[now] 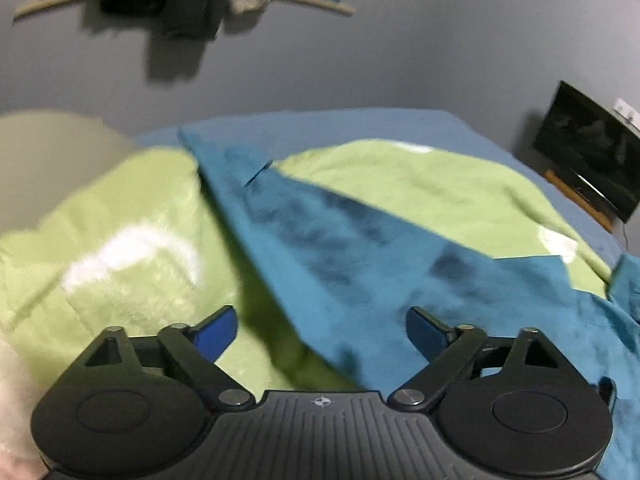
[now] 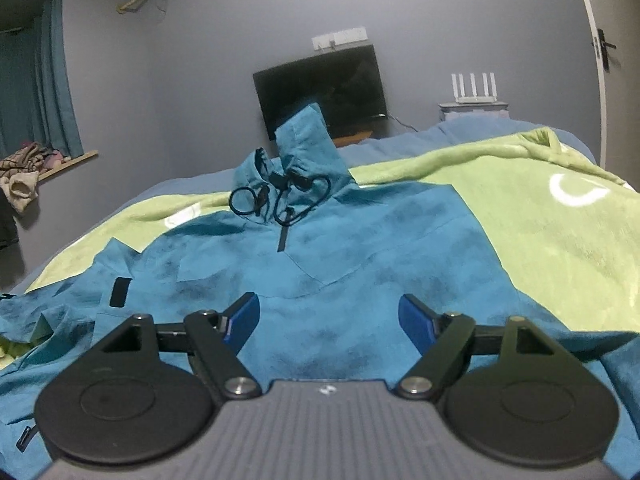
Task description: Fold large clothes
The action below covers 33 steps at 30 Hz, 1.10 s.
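Both tongs, left (image 1: 320,332) and right (image 2: 328,320), gape empty over the jacket (image 2: 320,248); grasp its sleeve edge squarely, then fold inward.

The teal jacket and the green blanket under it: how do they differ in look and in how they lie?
The teal jacket has dark mottled patches, a short zip and black cords at the neck; the green blanket is fluffy, pale, with white marks. The jacket lies on top, its hood standing up; the blanket is spread flat beneath and reaches past the jacket on both sides. Both are soft cloth on the same bed.
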Tool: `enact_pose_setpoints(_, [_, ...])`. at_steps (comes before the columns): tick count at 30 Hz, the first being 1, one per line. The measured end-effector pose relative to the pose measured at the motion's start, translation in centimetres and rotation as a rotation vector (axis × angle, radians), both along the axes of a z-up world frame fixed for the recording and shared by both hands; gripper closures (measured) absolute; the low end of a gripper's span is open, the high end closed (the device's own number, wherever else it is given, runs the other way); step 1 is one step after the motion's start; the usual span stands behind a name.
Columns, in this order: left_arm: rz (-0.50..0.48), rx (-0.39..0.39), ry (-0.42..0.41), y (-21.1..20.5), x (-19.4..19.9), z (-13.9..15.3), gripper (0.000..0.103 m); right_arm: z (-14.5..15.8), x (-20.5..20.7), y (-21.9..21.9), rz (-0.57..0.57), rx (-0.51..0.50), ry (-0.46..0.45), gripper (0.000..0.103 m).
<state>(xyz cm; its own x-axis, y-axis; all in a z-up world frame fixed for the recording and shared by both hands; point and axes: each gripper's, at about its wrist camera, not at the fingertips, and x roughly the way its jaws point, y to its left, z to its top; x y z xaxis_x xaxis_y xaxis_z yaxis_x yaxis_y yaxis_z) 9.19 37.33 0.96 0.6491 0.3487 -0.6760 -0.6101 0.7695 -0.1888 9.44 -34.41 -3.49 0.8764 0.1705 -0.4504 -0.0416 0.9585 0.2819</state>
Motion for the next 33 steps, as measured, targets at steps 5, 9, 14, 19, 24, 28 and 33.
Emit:
enact_pose_setpoints(5, [0.07, -0.079, 0.0, 3.2, 1.2, -2.0, 0.022, -0.3, 0.7, 0.4, -0.007, -0.015, 0.024, 0.026])
enact_pose_setpoints(9, [0.084, -0.098, 0.014, 4.4, 2.6, -2.6, 0.027, -0.5, 0.9, 0.8, 0.004, -0.039, 0.036, 0.026])
enact_pose_setpoints(14, [0.039, -0.173, 0.046, 4.8, 4.1, -3.3, 0.097, -0.8, 1.4, 1.3, 0.016, -0.058, 0.057, 0.026])
enact_pose_setpoints(19, [-0.012, -0.021, 0.005, 1.9, 4.9, -1.5, 0.101, -1.0, 1.8, 1.5, 0.026, -0.065, 0.069, 0.026])
enact_pose_setpoints(24, [-0.107, 0.048, -0.156, -1.8, 4.4, 2.8, 0.102, -1.2, 2.0, 1.5, 0.039, -0.065, 0.07, 0.026])
enact_pose_setpoints(28, [-0.211, 0.075, -0.277, -6.1, 3.9, 6.7, 0.102, -1.2, 2.0, 1.5, 0.042, -0.058, 0.066, 0.026])
enact_pose_setpoints(33, [-0.4, 0.136, -0.389, -13.9, 4.6, 10.3, 0.102, -1.3, 1.9, 1.5, 0.044, -0.049, 0.06, 0.026])
